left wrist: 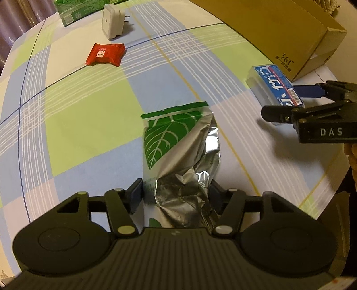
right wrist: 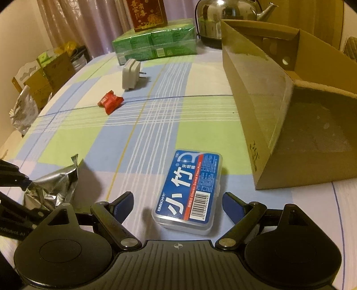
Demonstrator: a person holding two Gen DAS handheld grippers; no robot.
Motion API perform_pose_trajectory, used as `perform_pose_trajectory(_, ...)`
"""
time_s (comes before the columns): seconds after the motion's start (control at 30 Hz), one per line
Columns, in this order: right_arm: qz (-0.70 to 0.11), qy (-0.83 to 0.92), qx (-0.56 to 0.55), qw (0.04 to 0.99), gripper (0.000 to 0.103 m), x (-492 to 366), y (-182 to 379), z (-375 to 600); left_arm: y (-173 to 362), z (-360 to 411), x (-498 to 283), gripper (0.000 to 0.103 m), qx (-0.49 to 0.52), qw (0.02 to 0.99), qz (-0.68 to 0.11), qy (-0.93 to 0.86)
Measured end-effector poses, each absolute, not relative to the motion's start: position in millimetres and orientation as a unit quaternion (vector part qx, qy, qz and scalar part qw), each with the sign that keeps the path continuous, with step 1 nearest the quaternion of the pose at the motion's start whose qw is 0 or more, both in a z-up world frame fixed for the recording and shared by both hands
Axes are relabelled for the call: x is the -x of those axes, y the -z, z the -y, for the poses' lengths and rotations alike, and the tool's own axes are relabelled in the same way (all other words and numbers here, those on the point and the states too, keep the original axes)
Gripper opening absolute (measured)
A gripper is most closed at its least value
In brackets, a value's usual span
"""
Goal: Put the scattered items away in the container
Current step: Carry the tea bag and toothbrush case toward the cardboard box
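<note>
Two grippers busy. Left gripper (left wrist: 176, 191) is clenched on the foil packet (left wrist: 178, 142), near centre. Right gripper (right wrist: 176, 203) is spread wide around the floss box (right wrist: 189, 189), pads apart from it; close squarely on the long sides. Label: "BMBO Classic Dental Floss Picks". Cardboard box (right wrist: 263, 107), far right, reads "361°".

- A table covered by a checked cloth (right wrist: 156, 125) in green, blue and white.
- On it lie a red sachet (right wrist: 111, 102), a white plug adapter (right wrist: 130, 74), a floss-pick case (right wrist: 189, 191), a cardboard box (right wrist: 279, 125), green packs (right wrist: 156, 42) and a kettle (right wrist: 223, 20).
</note>
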State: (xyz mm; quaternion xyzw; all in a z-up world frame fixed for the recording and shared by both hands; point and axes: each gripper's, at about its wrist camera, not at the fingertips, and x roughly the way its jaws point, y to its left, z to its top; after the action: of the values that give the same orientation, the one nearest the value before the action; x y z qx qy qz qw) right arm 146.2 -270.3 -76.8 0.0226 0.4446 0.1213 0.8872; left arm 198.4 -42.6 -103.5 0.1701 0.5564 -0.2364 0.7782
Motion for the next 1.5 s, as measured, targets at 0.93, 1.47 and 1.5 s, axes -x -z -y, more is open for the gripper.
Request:
perform_pose_trajectory(0.93, -0.436, -0.142, -0.009, 0.889, 0.054, -127.1, 60.5, 268.2, 78.3, 45.9, -175.7, 0.043, -0.146, 0.787, -0.546, 0.248)
perform_pose_trajectory(1.47, -0.410, -0.140, -0.016, 0.901, 0.055, -82.3, 28.4, 282.5, 46.3, 51.3, -145.5, 0.043, -0.131, 0.801, -0.527, 0.251)
perform_pose_trajectory(1.5, -0.408, -0.139, -0.014, 0.902, 0.055, -79.3, 25.6, 284.2, 44.2, 53.2, -143.3, 0.043, -0.128, 0.803, -0.525, 0.252)
